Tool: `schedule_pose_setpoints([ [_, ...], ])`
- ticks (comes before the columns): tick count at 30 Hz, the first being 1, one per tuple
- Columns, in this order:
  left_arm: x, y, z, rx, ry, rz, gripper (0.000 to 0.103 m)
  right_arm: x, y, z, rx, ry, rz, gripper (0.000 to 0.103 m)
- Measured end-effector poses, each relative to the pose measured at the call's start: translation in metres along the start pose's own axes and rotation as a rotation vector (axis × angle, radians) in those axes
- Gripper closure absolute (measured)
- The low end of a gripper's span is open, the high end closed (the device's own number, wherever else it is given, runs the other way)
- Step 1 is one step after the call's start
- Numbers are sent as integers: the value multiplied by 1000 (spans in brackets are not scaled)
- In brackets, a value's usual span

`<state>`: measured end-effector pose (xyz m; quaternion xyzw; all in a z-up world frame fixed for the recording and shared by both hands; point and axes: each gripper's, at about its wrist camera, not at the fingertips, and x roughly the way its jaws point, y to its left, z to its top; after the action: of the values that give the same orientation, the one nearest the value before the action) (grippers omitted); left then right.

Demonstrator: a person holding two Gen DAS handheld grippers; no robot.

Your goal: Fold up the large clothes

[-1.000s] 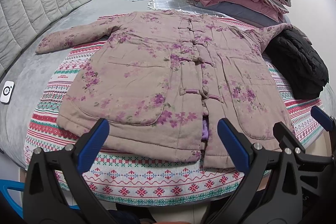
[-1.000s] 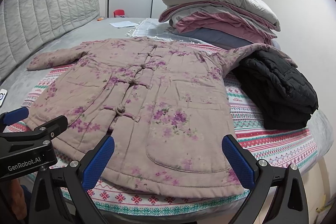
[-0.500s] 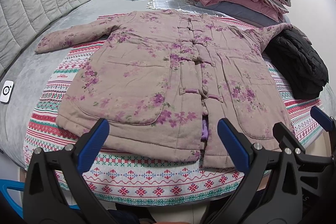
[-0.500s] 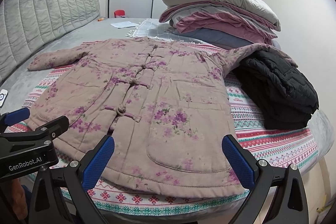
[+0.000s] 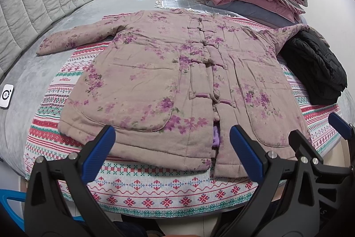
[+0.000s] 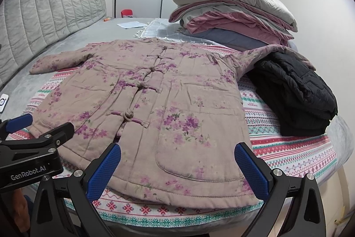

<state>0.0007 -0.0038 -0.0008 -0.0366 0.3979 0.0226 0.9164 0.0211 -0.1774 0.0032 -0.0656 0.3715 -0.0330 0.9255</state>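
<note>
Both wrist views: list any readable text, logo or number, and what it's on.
"GenRobot.AI": on the left gripper body, right wrist view.
Red lettering on the patterned blanket: too small to read.
Circular symbol on the white device: no letters legible.
Nothing else carries text.

1. Left gripper (image 5: 172,154): black plastic frame, blue textured finger pads (image 5: 98,152), silver screws at the finger bases.
2. Right gripper (image 6: 177,170): the same black frame, blue dimpled pads (image 6: 249,172) and silver screws.
3. White "GenRobot.AI" lettering marks the left gripper's side.
</note>
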Motion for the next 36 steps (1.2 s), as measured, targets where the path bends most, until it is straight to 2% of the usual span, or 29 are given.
schedule_pose_setpoints([
  [5, 0, 0, 0, 0, 0, 0, 1, 1, 1, 0, -11, 26, -11, 0],
  [6, 1, 0, -1, 0, -1, 1, 1, 2, 0, -2, 5, -35, -15, 0],
  [9, 5, 1, -1, 0, -2, 8, 1, 0, -1, -3, 21, -79, -10, 0],
  [13, 14, 14, 3, -5, 3, 17, 1, 5, -6, -3, 28, -79, -12, 0],
  [16, 25, 48, 12, -70, 31, -40, 1, 11, -15, -1, 26, -60, -15, 0],
  [20, 29, 99, 17, -160, 6, 21, 1, 8, -45, -3, 70, -107, -72, 0],
  [23, 42, 130, 12, -201, 51, 57, 1, 13, -73, -7, 134, -131, -70, 0],
  [25, 50, 148, 6, -229, 81, 62, 1, 29, -91, -10, 149, -72, -111, 0],
  [29, 64, 179, -4, -326, 134, 63, 1, 39, -113, -21, 135, -57, -147, 0],
  [34, 79, 200, -4, -347, 162, 126, 1, 64, -139, -40, 248, 86, 51, 0],
  [36, 88, 203, -3, -340, 177, 145, 3, 74, -142, -45, 261, 150, 54, 0],
])
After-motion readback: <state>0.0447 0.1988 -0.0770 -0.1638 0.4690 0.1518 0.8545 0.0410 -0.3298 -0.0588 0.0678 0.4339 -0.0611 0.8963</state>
